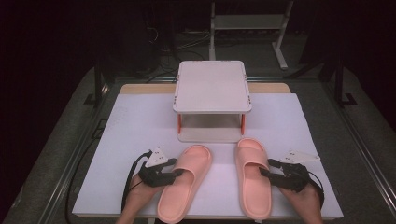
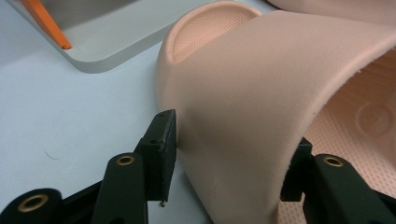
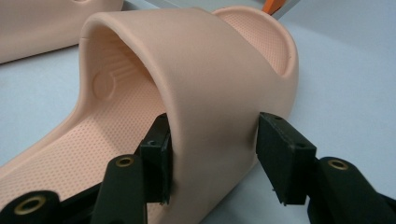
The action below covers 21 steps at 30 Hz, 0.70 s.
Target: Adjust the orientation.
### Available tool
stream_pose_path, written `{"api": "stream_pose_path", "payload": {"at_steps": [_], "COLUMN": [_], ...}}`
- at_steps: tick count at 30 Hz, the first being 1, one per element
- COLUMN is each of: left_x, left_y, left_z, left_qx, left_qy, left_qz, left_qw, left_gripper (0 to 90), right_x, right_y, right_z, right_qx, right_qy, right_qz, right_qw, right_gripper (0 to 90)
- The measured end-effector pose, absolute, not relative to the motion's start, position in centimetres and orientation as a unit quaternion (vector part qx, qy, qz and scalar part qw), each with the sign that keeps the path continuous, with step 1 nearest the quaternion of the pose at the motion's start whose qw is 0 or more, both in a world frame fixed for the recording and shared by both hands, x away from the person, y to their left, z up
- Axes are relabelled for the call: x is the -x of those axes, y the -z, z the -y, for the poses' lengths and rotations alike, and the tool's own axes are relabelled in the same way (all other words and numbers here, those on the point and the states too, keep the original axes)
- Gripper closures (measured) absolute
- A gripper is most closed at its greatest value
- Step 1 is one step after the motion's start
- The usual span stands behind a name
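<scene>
Pair of pink slippers: left slipper, right slipper, side by side on surface before two-tier rack. Left hand-held gripper clamped on strap; right hand-held gripper astride strap, outer pad apart; presumably for lifting.

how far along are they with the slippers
Early. Done: both grippers sit astride the straps. In hand: the left gripper touches the left slipper with both pads; the right gripper has one pad off the right slipper. Left: lifting both, probably onto the white rack.
</scene>
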State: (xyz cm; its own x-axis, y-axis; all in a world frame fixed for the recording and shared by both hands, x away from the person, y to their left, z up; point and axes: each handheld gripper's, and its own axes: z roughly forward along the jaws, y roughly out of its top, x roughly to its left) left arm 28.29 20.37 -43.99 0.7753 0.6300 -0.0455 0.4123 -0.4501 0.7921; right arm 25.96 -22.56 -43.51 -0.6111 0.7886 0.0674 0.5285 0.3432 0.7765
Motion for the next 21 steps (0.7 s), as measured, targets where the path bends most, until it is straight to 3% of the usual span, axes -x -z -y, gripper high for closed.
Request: {"api": "stream_pose_path", "payload": {"at_steps": [4,10,21], "left_x": [-28.20,-28.18,-28.22], "left_y": [43.93,43.86,43.59], "left_z": [-20.26,-20.33,-20.82], "left_qx": [-0.843,-0.841,-0.842], "left_qy": [-0.134,-0.145,-0.137], "left_qz": [-0.309,-0.313,-0.309], "left_qw": [0.420,0.417,0.420], "left_gripper": [51.6,60.8,74.5], "right_x": [-26.25,-26.28,-26.36], "right_y": [43.55,43.16,43.15], "right_z": [22.47,21.72,21.88], "right_qx": [-0.411,-0.400,-0.397], "right_qy": [-0.401,-0.390,-0.391], "right_qz": [-0.802,-0.806,-0.806], "right_qw": [0.165,0.197,0.201], "right_gripper": [50.2,63.2,74.2]}}
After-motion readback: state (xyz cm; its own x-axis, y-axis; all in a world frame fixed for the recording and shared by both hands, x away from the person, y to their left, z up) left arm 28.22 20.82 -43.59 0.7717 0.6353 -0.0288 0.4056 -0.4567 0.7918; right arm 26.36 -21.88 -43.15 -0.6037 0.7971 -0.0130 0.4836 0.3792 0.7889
